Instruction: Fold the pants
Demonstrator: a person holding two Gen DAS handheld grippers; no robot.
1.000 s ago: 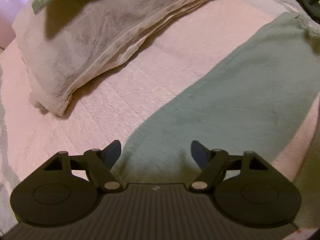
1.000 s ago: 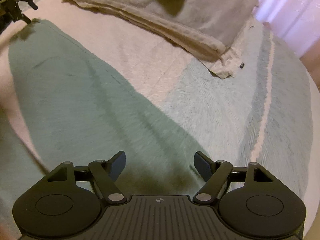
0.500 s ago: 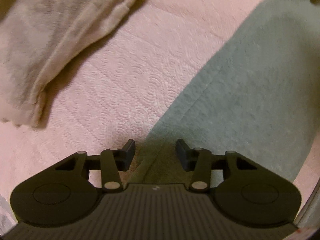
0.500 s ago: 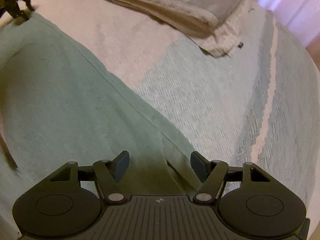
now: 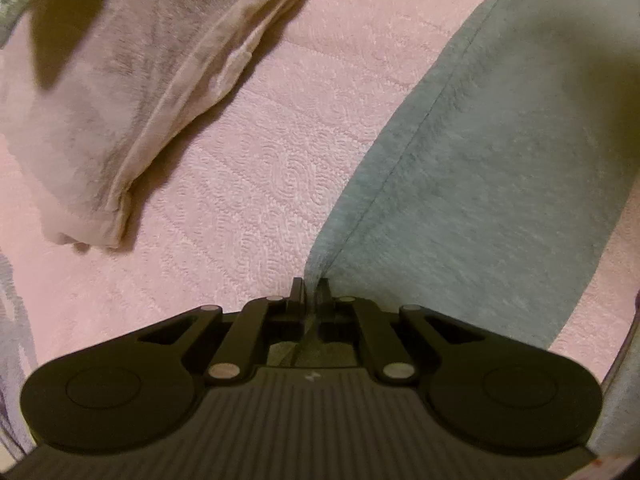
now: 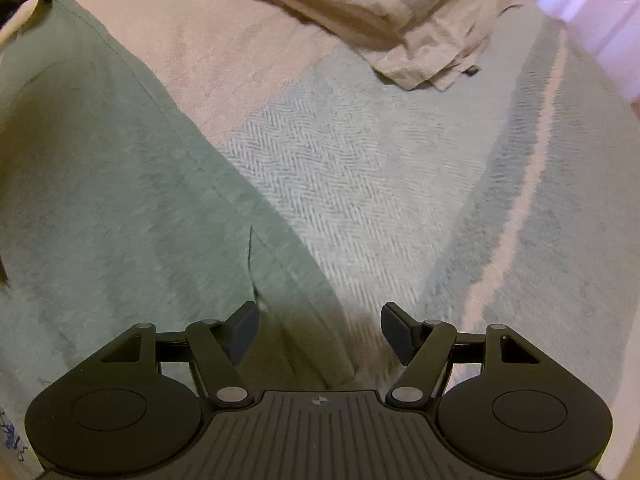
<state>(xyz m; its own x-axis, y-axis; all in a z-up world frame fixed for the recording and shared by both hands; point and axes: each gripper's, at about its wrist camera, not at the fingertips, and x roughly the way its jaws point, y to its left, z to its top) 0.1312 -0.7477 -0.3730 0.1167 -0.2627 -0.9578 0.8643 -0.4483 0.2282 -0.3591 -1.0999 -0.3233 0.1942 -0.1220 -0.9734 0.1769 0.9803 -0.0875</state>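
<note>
Left gripper (image 5: 309, 294): jaws have just closed, pinching the near edge of the green pants (image 5: 500, 168), which lie flat on the bedspread (image 5: 248, 184). Right gripper (image 6: 319, 330): jaws wide apart, empty, above the pants' side edge. Bare bedspread right; folded blanket (image 6: 360, 4) beyond

I see the pants (image 5: 500, 168) lying flat on the bedspread (image 5: 256, 200); the pillow (image 5: 120, 92) sits beyond, to their left; my left gripper (image 5: 311, 292) at their edge.
</note>
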